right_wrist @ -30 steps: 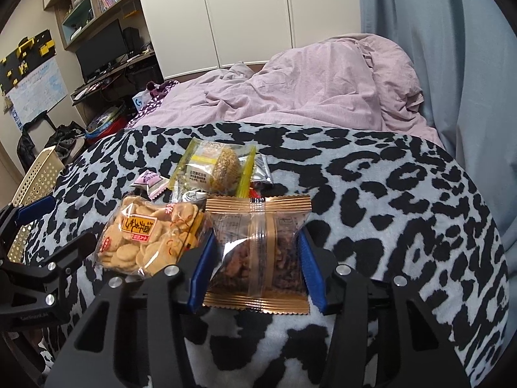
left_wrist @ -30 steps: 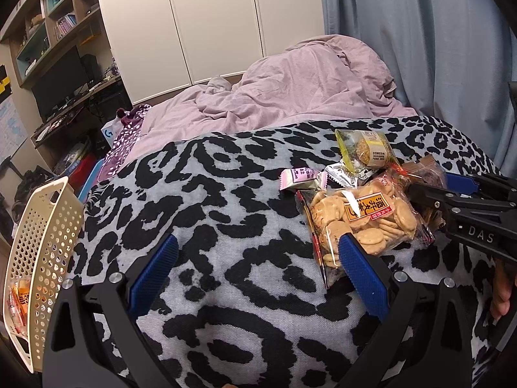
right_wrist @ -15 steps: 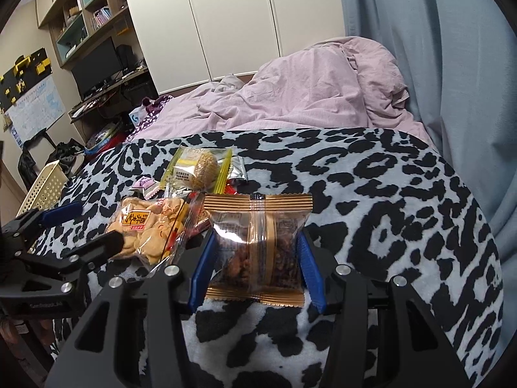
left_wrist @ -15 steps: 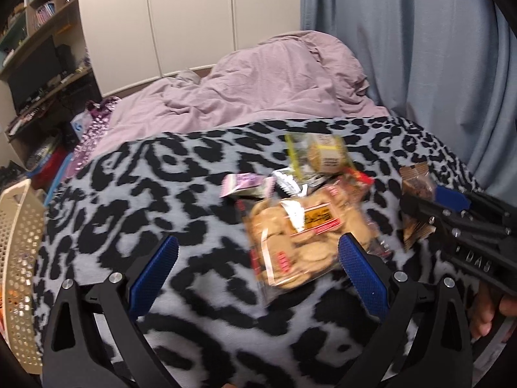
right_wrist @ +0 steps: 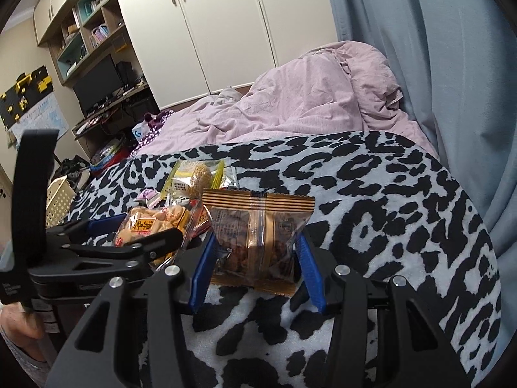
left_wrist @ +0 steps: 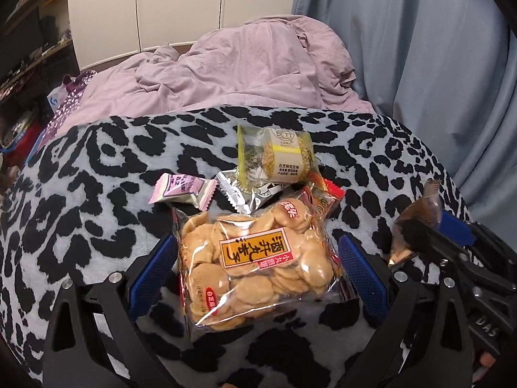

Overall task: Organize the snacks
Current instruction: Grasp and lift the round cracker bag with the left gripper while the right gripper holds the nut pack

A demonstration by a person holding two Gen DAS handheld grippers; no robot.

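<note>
A clear bag of round crackers [left_wrist: 255, 265] lies on the leopard-print blanket [left_wrist: 97, 226] between the blue pads of my left gripper [left_wrist: 257, 278], which is open and straddles it. My right gripper [right_wrist: 255, 258] is shut on a brown-striped snack packet [right_wrist: 258, 232] and holds it upright, slightly off the blanket. In the left wrist view that packet [left_wrist: 416, 223] shows at the right in the right gripper [left_wrist: 429, 223]. Behind the crackers lie a yellow packet [left_wrist: 278, 158], a pink packet [left_wrist: 181, 190] and a silver packet [left_wrist: 245, 194].
A cream perforated basket [right_wrist: 59, 200] stands off the blanket's left edge. A rumpled mauve duvet [left_wrist: 245, 74] fills the far bed. A blue curtain [left_wrist: 436, 64] hangs on the right. A red-orange packet [left_wrist: 326, 197] peeks from under the crackers.
My left gripper has swung right and forward, so the cracker bag now lies between its fingers. My right gripper has raised the brown packet off the blanket.
</note>
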